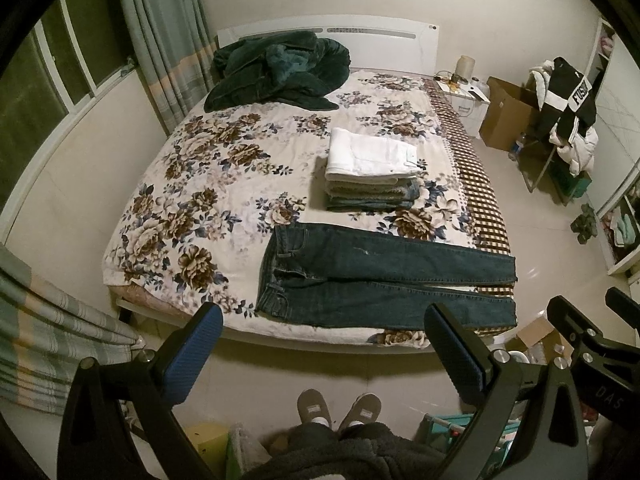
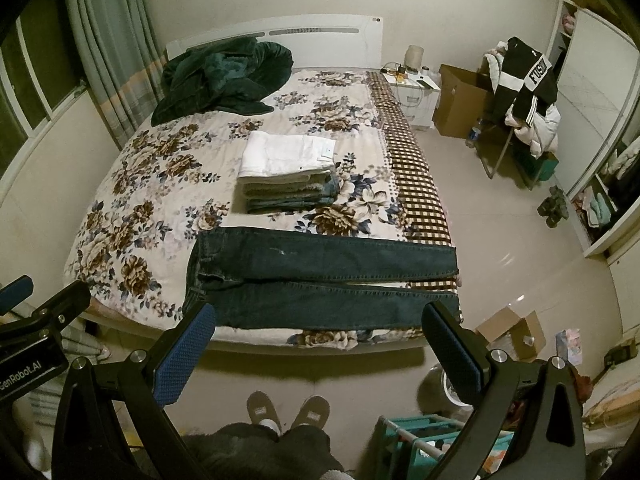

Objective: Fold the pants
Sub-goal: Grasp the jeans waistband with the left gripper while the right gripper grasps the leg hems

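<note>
Dark blue jeans [image 1: 380, 276] [image 2: 320, 276] lie flat along the near edge of the bed, waist to the left, both legs stretched right to the bed's side. Behind them stands a stack of folded pants [image 1: 370, 170] [image 2: 286, 172] with a white pair on top. My left gripper [image 1: 324, 344] is open, held back from the bed edge above the floor, nothing between its blue pads. My right gripper [image 2: 320, 348] is open too, likewise short of the jeans. Each gripper shows at the edge of the other's view.
The bed [image 1: 192, 184] [image 2: 132, 200] has a floral cover and a checked strip on its right side. A dark green blanket [image 1: 276, 70] is heaped at the headboard. Curtains, a nightstand [image 2: 414, 94], cardboard boxes [image 2: 460, 100], a clothes-laden chair [image 2: 524, 96] and a person's slippered feet [image 2: 286, 410] surround it.
</note>
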### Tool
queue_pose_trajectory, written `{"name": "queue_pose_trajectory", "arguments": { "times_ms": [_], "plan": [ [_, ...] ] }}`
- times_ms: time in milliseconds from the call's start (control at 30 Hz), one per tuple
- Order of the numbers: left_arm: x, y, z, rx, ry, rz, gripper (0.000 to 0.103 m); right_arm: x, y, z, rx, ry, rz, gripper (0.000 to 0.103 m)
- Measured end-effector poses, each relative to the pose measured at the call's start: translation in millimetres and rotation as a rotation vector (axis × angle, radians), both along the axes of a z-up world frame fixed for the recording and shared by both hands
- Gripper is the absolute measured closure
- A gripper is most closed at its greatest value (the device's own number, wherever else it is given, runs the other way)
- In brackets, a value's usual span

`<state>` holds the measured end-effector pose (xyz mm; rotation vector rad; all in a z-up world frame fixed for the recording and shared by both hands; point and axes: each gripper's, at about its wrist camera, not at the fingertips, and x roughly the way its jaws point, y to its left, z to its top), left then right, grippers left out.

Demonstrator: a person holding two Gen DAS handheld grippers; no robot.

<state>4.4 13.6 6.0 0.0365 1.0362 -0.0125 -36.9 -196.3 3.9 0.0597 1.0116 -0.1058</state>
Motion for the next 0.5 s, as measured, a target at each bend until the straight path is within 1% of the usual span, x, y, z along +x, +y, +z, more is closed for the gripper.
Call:
{"name": "queue_pose_trajectory", "arguments": {
  "times_ms": [67, 100, 167, 200, 233, 267, 300, 367, 433, 467, 500],
  "plan": [
    [6, 3, -2, 0.004, -0.017, 0.012, 0.0, 7, -4, -4, 0.003, 0.0, -0.006, 0.0],
    [13, 12, 6, 0.015, -0.026, 0.023, 0.0, 11, -8, -9, 0.002, -0.001, -0.016, 0.0],
    [32, 16, -5, 0.031, -0.04, 0.049, 0.0, 24, -19, -24, 0.008, 0.001, -0.04, 0.0],
    [40, 16, -11, 0.039, -0.05, 0.064, 0.0, 33, -32, -34, 0.012, 0.005, -0.054, 0.0],
    [57, 20, -19, 0.057, -0.054, 0.09, 0.0, 42, -36, -41, 0.013, 0.009, -0.069, 0.0],
    [65, 12, -33, 0.067, -0.057, 0.102, 0.0, 51, -39, -48, 0.015, 0.014, -0.08, 0.0],
    [76, 14, -41, 0.081, -0.06, 0.115, 0.0, 62, -47, -57, 0.02, 0.02, -0.092, 0.0],
    [87, 3, -59, 0.105, -0.043, 0.13, 0.0, 82, -58, -76, 0.025, 0.035, -0.113, 0.0],
    [114, 1, -85, 0.128, -0.012, 0.147, 0.0, 104, -65, -98, 0.026, 0.051, -0.138, 0.0],
    [119, -4, -94, 0.132, 0.002, 0.149, 0.0, 118, -75, -111, 0.027, 0.067, -0.156, 0.0],
    [136, -3, -110, 0.133, 0.033, 0.153, 0.0, 133, -82, -126, 0.035, 0.085, -0.17, 0.0]
  ]
}}
